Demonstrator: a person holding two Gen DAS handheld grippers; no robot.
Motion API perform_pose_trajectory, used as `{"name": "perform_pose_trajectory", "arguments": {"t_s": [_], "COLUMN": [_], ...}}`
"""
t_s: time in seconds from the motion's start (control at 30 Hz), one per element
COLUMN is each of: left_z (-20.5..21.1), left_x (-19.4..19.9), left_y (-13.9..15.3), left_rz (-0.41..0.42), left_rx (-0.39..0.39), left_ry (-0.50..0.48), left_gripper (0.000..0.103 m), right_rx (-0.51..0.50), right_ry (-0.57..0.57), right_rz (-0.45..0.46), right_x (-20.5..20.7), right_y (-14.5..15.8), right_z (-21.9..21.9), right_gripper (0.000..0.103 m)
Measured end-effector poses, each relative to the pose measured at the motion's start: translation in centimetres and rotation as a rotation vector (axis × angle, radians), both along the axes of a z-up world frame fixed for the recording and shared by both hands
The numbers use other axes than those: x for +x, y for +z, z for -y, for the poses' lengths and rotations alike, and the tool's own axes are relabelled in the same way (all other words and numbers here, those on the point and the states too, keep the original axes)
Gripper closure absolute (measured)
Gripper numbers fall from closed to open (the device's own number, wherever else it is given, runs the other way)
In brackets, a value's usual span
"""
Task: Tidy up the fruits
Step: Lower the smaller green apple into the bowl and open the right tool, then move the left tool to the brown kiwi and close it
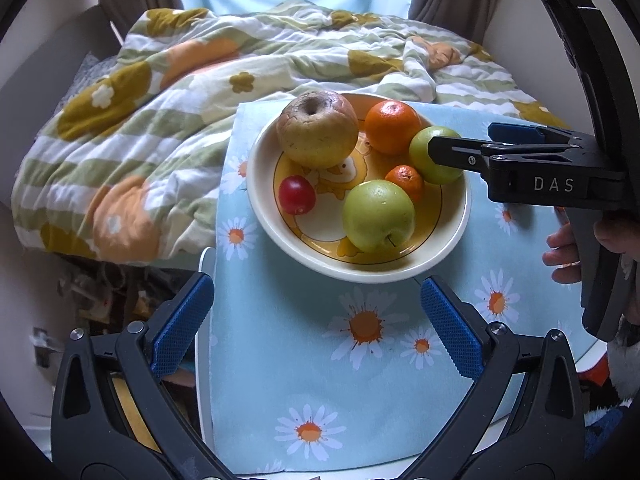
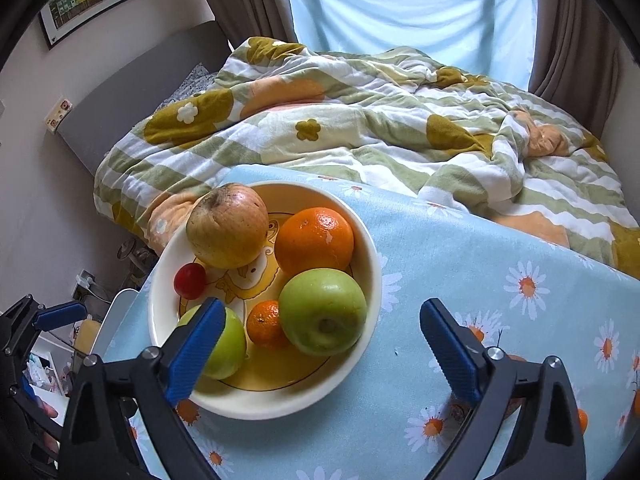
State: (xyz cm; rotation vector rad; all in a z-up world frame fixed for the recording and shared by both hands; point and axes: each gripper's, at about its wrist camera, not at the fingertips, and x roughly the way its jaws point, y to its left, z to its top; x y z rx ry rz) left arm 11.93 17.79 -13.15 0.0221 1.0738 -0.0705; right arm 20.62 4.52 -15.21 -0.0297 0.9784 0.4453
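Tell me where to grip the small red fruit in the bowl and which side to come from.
Grip the small red fruit across its round middle, coming from above. It lies alone on the bowl floor, clear of its neighbours, with the rim close on its outer side, so a sideways approach looks blocked.

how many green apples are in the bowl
2. One green apple lies at the bowl's near side beside the small orange; the other green apple sits at the right rim, by the right gripper. None seems hidden.

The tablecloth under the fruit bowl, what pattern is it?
The tablecloth is light blue with white, orange-centred daisies, clearest in the left wrist view.
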Motion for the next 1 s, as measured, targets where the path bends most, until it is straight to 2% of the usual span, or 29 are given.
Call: {"name": "perform_pose_trajectory", "arguments": {"t_s": [0.23,0.53,0.8,1.0], "left_z": [0.3,0.0,-0.2,1.2], "left_x": [-0.4,-1.3,-2.3,-2.3], "left_y": [0.7,3.8,6.5,8.0], "left_rz": [0.019,0.076,0.130,0.161], "left_rx": [-0.004,0.022,0.027,0.007], "left_ry": [-0.010,-0.042,-0.085,-0.166], "left_gripper": [0.000,0.000,0.000,0.000], "right_rx": [0.002,0.044,0.076,0.070], "right_ry": [-0.021,-0.038,-0.125,-0.230], "right_rz": [0.015,0.004,0.031,0.060], "right_x": [-0.9,-2.9,-5.8,-8.0], "right_y": [0.8,3.7,7.0,9.3], "right_z": [0.6,1.2,2.7,5.2], "right_gripper": [0.006,0.006,0.006,0.006]}}
